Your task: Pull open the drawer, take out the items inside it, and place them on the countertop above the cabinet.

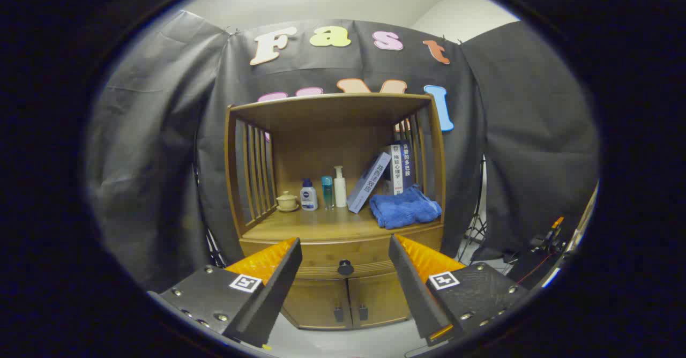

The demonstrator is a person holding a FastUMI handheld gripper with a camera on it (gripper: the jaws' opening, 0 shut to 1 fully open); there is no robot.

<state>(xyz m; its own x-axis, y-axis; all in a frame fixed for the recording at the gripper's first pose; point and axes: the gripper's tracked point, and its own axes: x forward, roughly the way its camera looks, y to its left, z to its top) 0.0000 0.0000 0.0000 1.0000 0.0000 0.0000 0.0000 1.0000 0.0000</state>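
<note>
We face a wooden cabinet [337,208] standing before the booth's black cloth wall [161,176], with a pale ceiling above and a light floor [343,342] at its foot. Its countertop [321,228] forms an open alcove with slatted sides and a flat roof. On it, from our left, stand a small lidded cup on a saucer [287,201], a white bottle with a dark cap [308,195], a teal bottle [327,192] and a white pump bottle [340,187]. One book [368,182] leans against upright books [401,166], and a folded blue towel [404,208] lies in front of them at the right.

The drawer [345,259] sits shut directly under the countertop, its long axis running horizontally across the cabinet front, its face and round dark knob [345,267] pointing toward us. Two small doors [345,299] sit below it.

The gripper [345,259] hangs wide open and holds nothing; the knob lies between and beyond its fingers [281,267], apart from both. The fingers cover the drawer's ends, and its contents are hidden. A tripod and wired gear [541,240] at the right are hard to make out.
</note>
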